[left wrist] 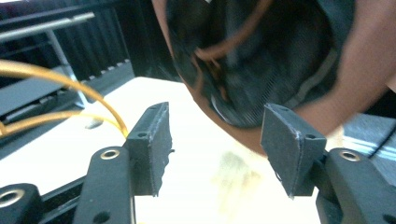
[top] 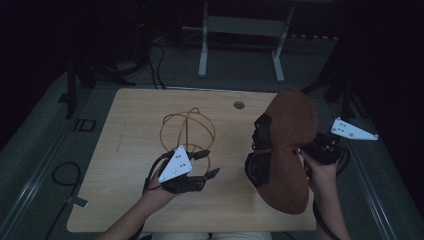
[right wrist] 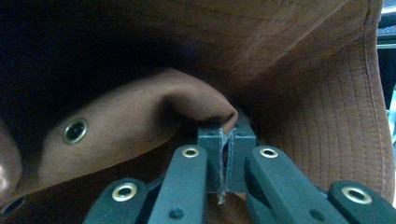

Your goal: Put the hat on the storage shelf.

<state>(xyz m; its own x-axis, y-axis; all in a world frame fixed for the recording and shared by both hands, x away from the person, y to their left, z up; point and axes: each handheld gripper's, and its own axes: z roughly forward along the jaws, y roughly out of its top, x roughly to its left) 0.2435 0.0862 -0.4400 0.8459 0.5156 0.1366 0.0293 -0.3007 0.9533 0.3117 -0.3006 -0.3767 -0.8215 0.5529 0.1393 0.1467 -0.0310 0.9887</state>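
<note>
My right gripper [right wrist: 227, 154] pinches a fold of a brown hat [top: 287, 150], jaws closed tight on the fabric, the hat hanging above the wooden table [top: 125, 200]. My left gripper [left wrist: 215, 149] stands half open and empty, the hat's dark inside just beyond its jaws and a yellow cord [top: 187, 127] off to one side.

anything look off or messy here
The brown hat hangs crumpled, lifted off the table with its dark lining turned outward; the right gripper pinches a fold of it. A yellow cord lies in loose loops. Nothing looks damaged.
</note>
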